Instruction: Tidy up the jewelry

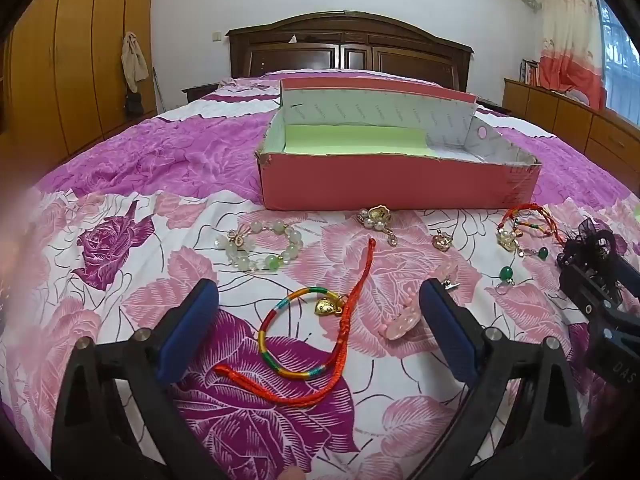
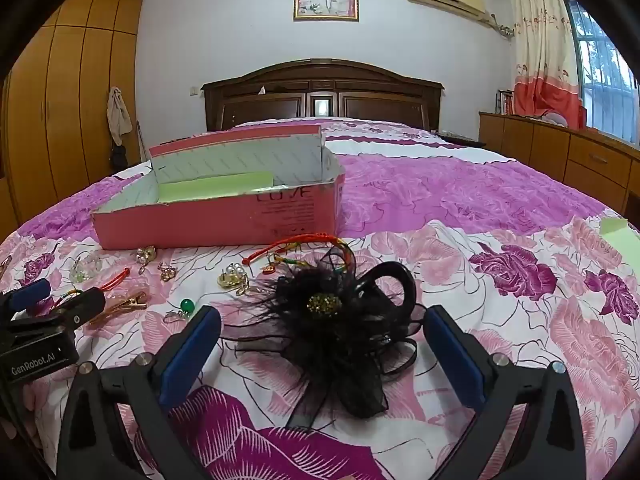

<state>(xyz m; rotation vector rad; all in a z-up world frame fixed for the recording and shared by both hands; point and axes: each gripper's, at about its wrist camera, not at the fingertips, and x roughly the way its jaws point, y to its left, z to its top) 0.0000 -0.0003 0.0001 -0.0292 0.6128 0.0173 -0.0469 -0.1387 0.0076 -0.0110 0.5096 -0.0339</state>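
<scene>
An open pink box point(image 1: 384, 184) with a green sheet inside stands on the flowered bedspread; the right wrist view shows the pink box point(image 2: 208, 224) at left. My left gripper point(image 1: 320, 300) is open, its blue pads either side of a rainbow cord bracelet point(image 1: 298, 336) with a gold charm and red strings. A pale pink hair clip point(image 1: 400, 320) lies by its right pad. My right gripper point(image 2: 320, 324) is open around a black feathered hair flower point(image 2: 336, 328). A jade bead bracelet point(image 1: 264, 246), gold pearl brooch point(image 1: 376, 216) and red cord bracelet point(image 1: 524, 220) lie before the box.
Green bead earrings point(image 1: 508, 272) and a small gold charm point(image 1: 442, 240) lie among the jewelry. A gold alligator clip point(image 2: 120, 308) lies at left in the right wrist view. A wooden headboard point(image 2: 320, 92), wardrobe point(image 1: 72, 60) and side cabinets point(image 2: 560, 152) surround the bed.
</scene>
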